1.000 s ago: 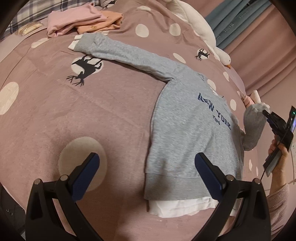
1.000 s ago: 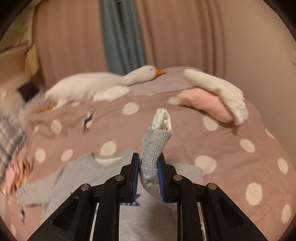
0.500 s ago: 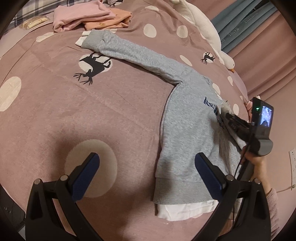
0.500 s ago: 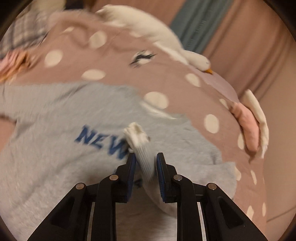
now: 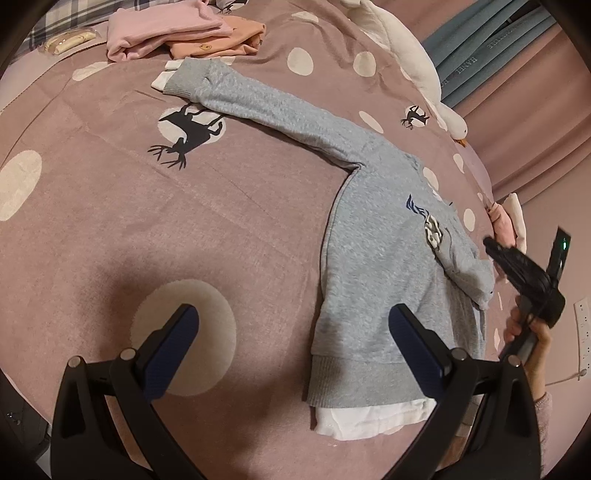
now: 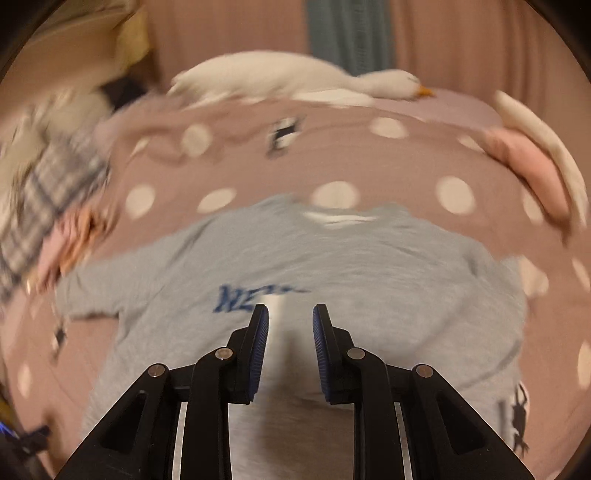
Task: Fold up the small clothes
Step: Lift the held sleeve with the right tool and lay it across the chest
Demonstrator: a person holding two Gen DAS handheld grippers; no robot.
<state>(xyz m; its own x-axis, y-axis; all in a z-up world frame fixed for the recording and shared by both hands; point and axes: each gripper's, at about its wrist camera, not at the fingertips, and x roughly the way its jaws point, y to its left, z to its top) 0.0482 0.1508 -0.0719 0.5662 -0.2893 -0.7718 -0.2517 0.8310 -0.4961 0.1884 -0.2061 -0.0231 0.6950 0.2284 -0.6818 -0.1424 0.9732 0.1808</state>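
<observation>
The grey sweater (image 5: 373, 258) lies flat on the bed (image 5: 110, 229), one sleeve (image 5: 266, 103) stretched out toward the folded pink clothes (image 5: 162, 33), the other sleeve (image 5: 458, 266) folded across its chest over the blue lettering. The right tool (image 6: 290, 317) hangs just above that folded sleeve, its jaws apart; the view is blurred, but nothing seems clamped. The left tool (image 5: 293, 325) is wide apart over the sweater's hem. A plush goose (image 5: 406, 55) lies along the bed's far edge.
</observation>
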